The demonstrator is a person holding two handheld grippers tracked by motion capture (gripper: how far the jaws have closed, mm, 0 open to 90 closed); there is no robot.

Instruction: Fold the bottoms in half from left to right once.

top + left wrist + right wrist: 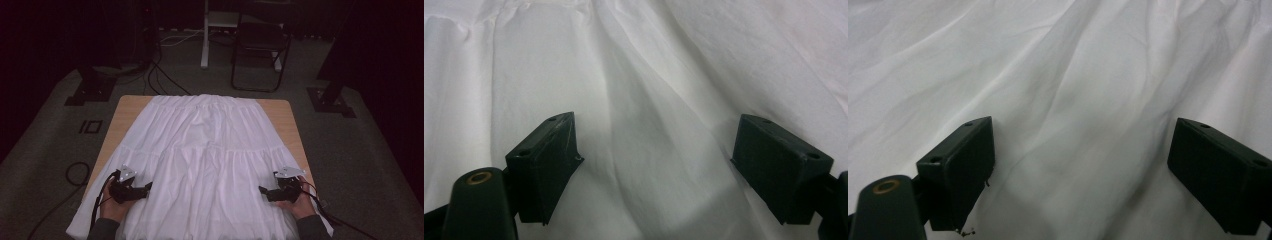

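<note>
A white, tiered cotton skirt [210, 160] is spread flat over the light wooden table [127, 107], waistband at the far edge, hem hanging off the near edge. The left claw [149, 187] and the right claw [262, 190] are held low over the near left and near right of the cloth, jaws wide apart, nothing gripped. For a clean fold, both side edges should be pinched evenly, a single layer taken, and lifted together so no creases are dragged in.
</note>
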